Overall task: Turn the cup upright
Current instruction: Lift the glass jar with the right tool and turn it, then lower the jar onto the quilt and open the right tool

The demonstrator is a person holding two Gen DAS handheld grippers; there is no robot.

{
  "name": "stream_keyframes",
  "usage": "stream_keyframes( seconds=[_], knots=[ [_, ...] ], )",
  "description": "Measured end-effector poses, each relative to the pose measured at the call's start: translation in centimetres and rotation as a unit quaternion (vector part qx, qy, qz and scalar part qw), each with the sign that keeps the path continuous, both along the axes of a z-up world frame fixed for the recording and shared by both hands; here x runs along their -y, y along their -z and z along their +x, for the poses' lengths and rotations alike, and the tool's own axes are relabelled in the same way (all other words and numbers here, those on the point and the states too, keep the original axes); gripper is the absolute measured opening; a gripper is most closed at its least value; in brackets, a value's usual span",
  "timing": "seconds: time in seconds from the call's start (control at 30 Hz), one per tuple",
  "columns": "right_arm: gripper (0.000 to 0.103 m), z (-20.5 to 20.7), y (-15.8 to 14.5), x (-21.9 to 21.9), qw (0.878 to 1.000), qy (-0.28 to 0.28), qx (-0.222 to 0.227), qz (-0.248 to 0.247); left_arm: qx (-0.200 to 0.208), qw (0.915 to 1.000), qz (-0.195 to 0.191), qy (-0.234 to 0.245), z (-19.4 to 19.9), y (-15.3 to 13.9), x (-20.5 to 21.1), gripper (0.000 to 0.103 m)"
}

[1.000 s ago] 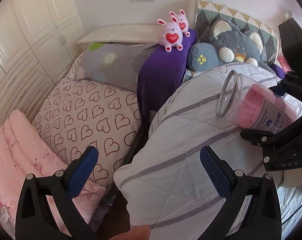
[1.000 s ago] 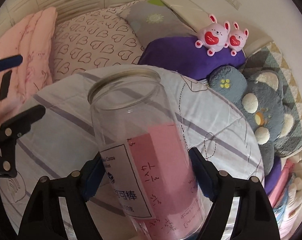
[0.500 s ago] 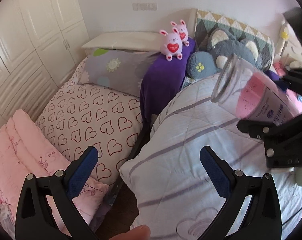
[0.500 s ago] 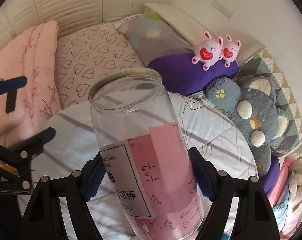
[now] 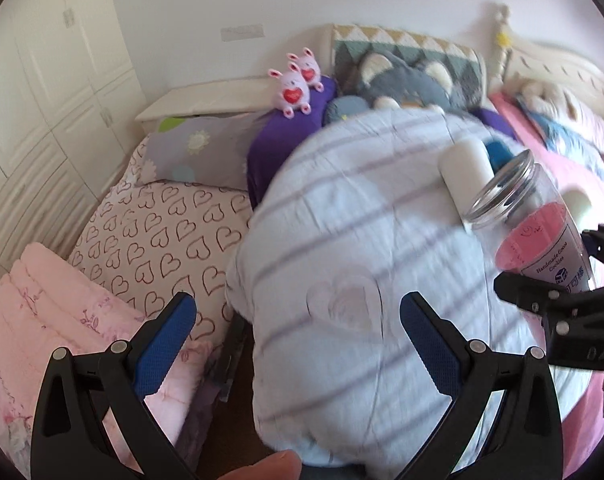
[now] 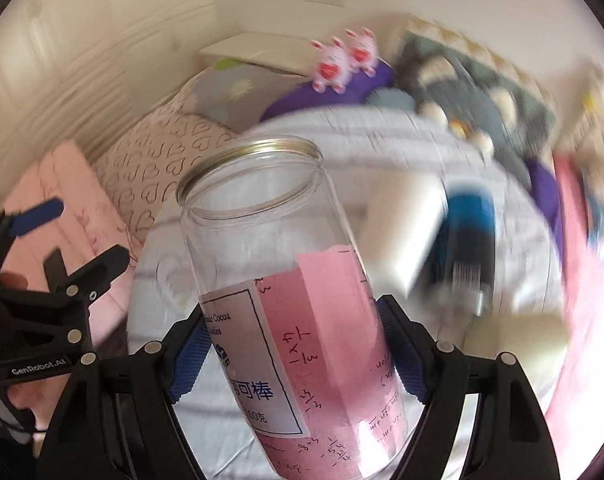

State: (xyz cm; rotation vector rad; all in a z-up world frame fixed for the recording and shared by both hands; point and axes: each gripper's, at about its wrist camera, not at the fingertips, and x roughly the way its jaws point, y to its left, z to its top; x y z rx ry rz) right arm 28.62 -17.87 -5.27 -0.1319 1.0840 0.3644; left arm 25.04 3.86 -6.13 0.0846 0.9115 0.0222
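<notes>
The cup is a clear plastic jar (image 6: 277,280) with a silver rim, a white label and pink paper inside. My right gripper (image 6: 297,356) is shut on its lower body and holds it in the air, mouth up and tilted a little to the left. In the left wrist view the jar (image 5: 530,220) is at the right edge, above the striped quilt (image 5: 362,260). My left gripper (image 5: 297,336) is open and empty, low over the quilt's near edge. It also shows in the right wrist view (image 6: 33,240) at the left.
A white cylinder (image 5: 466,168) and a blue object (image 6: 466,232) lie on the quilt behind the jar. A heart-print pillow (image 5: 157,236), a folded pink blanket (image 5: 61,320), a purple cushion (image 5: 277,140) with two pink bunny toys (image 5: 297,88) and a grey plush (image 5: 406,80) fill the bed. White wardrobes stand at left.
The right gripper has lifted the jar and turned it from leaning over toward mouth-up. Both views swung right, bringing the white cylinder and blue object into sight. The left gripper stays open.
</notes>
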Motion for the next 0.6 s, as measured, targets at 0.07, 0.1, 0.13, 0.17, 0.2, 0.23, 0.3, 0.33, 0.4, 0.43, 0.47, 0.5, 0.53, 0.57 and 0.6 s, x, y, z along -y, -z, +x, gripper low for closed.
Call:
stream_keyframes(
  seconds=[0.07,0.1,0.13,0.17,0.2,0.23,0.3,0.33,0.4,0.43,0.47,0.5,0.53,0.57,0.6],
  knots=[
    [0.080,-1.2,1.2,1.1,0.999,0.032,-0.008,0.015,-0.006,1.0000,0.007,0.002,-1.3,0.7,0.4,0.103],
    [0.080,-1.7,1.8,1.6,0.998,0.048,-0.013,0.026,-0.011,0.9999,0.010,0.003,-2.0,1.1,0.6,0.103],
    [0.080,-2.2,2.5,2.1,0.997,0.066,-0.018,0.037,-0.016,0.9998,0.013,0.004,-2.4,1.4,0.6,0.103],
    [0.080,-2.5,3.2,2.5,0.995,0.084,-0.022,0.048,-0.020,0.9996,0.017,0.003,-2.9,1.7,0.7,0.103],
    [0.080,-2.8,3.9,2.8,0.993,0.101,-0.026,0.059,-0.021,0.9996,0.019,0.003,-3.2,1.8,0.7,0.103],
    [0.080,-3.0,4.4,3.0,0.991,0.112,-0.029,0.064,-0.021,0.9996,0.019,0.002,-3.5,1.8,0.7,0.103],
    [0.080,-3.7,5.2,3.3,0.988,0.134,-0.029,0.072,-0.018,0.9996,0.022,0.002,-3.9,1.7,0.8,0.103],
    [0.080,-3.8,5.5,3.3,0.986,0.144,-0.032,0.077,-0.017,0.9996,0.022,0.002,-4.1,1.6,0.9,0.103],
    [0.080,-4.1,5.7,3.2,0.983,0.154,-0.036,0.089,-0.015,0.9997,0.021,0.004,-4.3,1.3,1.3,0.103],
    [0.081,-4.3,5.8,3.2,0.983,0.158,-0.035,0.089,-0.014,0.9997,0.021,0.005,-4.4,1.1,1.4,0.103],
    [0.082,-4.4,5.8,3.4,0.982,0.161,-0.033,0.090,-0.013,0.9997,0.020,0.006,-4.5,1.0,1.6,0.103],
    [0.082,-4.6,5.8,3.5,0.982,0.161,-0.030,0.093,-0.012,0.9997,0.020,0.008,-4.6,0.9,1.7,0.103],
    [0.082,-4.9,5.7,3.8,0.982,0.162,-0.026,0.095,-0.011,0.9997,0.020,0.009,-4.7,0.7,1.9,0.103],
    [0.082,-5.3,5.4,3.9,0.982,0.161,-0.022,0.093,-0.009,0.9997,0.021,0.012,-4.8,0.5,2.1,0.103],
    [0.083,-5.8,5.1,4.0,0.982,0.160,-0.015,0.095,-0.008,0.9997,0.021,0.013,-4.9,0.4,2.3,0.103]
  ],
)
